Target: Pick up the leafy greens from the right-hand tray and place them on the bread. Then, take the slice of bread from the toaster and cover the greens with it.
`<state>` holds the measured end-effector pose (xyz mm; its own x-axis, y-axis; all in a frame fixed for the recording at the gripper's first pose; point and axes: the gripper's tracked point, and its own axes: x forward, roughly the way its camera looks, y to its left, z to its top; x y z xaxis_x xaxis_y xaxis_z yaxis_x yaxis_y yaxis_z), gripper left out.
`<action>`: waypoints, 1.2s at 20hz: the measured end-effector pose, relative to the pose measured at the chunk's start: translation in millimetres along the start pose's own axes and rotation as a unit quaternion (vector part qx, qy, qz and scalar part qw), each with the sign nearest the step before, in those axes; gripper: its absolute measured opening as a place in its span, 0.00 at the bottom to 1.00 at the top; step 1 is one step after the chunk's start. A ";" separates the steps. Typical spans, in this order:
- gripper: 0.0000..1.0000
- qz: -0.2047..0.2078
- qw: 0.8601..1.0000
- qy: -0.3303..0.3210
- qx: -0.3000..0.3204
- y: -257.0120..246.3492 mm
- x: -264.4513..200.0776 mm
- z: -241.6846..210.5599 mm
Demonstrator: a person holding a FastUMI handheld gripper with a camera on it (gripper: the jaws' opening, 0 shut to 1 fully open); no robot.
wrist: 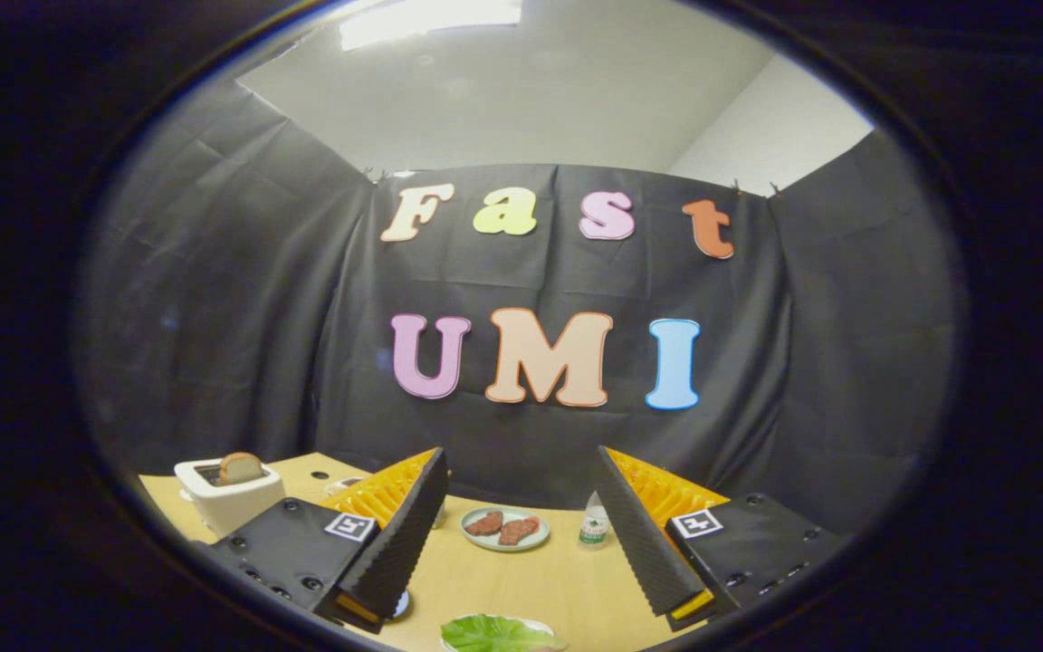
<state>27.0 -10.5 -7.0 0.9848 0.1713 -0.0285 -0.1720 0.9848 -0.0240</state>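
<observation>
My gripper (521, 534) hangs open above the wooden table, nothing between its fingers. Below and between the fingertips, close to me, lies a green leafy piece (490, 632) on a white plate (535, 625); only its far part shows. Whether bread lies under the leaf cannot be told. Beyond the left finger (399, 543) stands a white toaster (227, 498) with a slice of bread (240, 467) sticking up out of its slot.
A pale green plate (505, 541) with two brown meat pieces (502, 527) lies ahead between the fingers. A small plastic bottle (593, 522) stands just right of it, by the right finger (644, 543). The black cloth wall closes off the table's far side.
</observation>
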 end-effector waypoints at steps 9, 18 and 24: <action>1.00 0.078 0.994 0.057 -0.044 -12.4 23.3 -46.7; 1.00 0.165 0.977 0.105 -0.086 -8.3 31.0 -91.8; 0.99 0.207 0.960 0.159 -0.097 -2.5 30.9 -142.4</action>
<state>54.5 -11.8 -150.1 0.7787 0.4994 -0.3798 -0.5794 0.8046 -0.1301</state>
